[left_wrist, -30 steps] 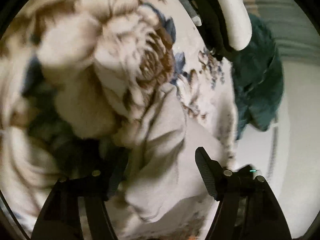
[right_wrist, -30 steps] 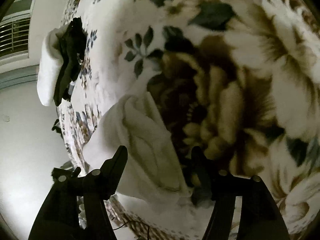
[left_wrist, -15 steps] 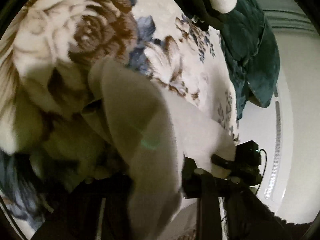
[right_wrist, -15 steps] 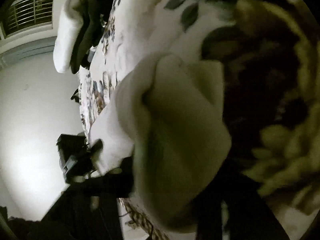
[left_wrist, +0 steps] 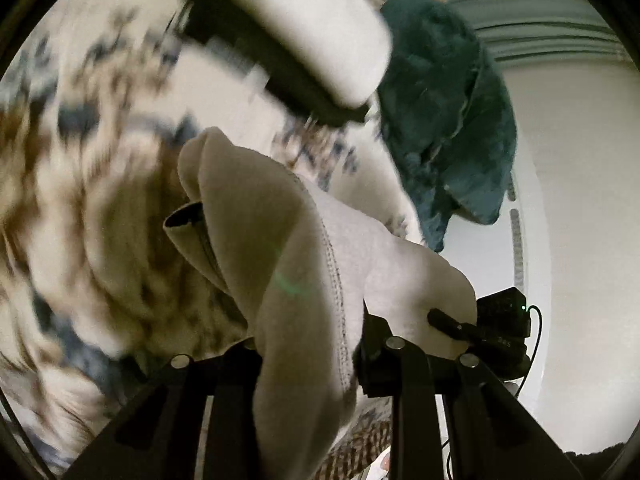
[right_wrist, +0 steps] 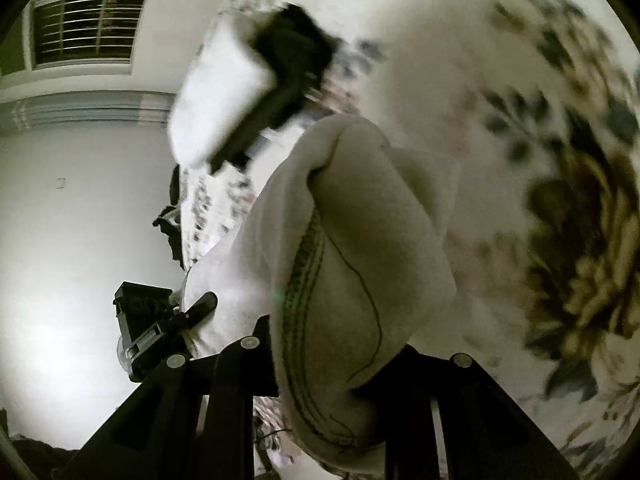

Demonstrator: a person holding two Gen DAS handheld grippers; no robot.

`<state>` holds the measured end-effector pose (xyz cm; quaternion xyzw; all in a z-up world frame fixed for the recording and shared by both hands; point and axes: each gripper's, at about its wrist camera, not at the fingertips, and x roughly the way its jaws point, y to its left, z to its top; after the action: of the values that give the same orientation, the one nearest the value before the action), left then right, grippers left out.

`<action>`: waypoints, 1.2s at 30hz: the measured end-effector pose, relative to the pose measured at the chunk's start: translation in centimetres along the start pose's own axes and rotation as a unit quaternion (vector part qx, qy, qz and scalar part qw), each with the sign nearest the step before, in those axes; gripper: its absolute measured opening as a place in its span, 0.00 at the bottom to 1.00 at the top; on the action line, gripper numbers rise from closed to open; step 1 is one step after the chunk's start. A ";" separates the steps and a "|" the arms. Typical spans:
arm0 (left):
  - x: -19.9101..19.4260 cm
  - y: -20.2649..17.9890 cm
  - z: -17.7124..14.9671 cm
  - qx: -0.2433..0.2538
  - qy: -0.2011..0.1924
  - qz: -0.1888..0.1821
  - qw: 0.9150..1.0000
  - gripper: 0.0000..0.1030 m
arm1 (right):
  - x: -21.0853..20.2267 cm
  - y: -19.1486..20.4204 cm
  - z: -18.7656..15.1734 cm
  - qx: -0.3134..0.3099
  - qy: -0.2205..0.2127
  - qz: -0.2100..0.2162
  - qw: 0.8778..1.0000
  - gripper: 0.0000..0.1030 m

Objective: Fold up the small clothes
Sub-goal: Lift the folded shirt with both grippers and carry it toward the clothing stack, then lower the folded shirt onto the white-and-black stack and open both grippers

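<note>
A small pale grey garment (left_wrist: 304, 264) with a stitched seam hangs above the floral blanket (left_wrist: 80, 208), stretched between both grippers. My left gripper (left_wrist: 310, 344) is shut on one bunched edge of it. In that view the right gripper (left_wrist: 452, 324) clamps the far corner. In the right wrist view the same garment (right_wrist: 360, 240) fills the middle, and my right gripper (right_wrist: 332, 344) has its jaws closing with the cloth pinched between them. The left gripper (right_wrist: 196, 312) shows there at the left, holding the other end.
A stack of folded white and black clothes (left_wrist: 312, 40) (right_wrist: 256, 96) lies further back on the blanket (right_wrist: 560, 168). A teal throw (left_wrist: 448, 120) hangs over the bed's edge. White floor lies beside the bed, and a window (right_wrist: 80, 32) is at the upper left.
Both grippers went from open around the garment on the blanket to shut on it. They then rose, lifting the garment off the bed; the folded stack now looks closer.
</note>
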<state>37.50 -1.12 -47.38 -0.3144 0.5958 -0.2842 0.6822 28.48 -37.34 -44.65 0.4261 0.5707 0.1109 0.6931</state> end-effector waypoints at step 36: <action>-2.0 -4.4 32.4 0.112 -0.127 0.311 0.935 0.99 | 14.0 20.7 27.6 -0.155 -0.100 -0.353 0.917 0.99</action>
<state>69.28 0.50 -39.74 -0.0685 0.5367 -0.0803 0.8372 64.29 -28.52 -39.96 0.0926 0.5873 -0.0973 0.7981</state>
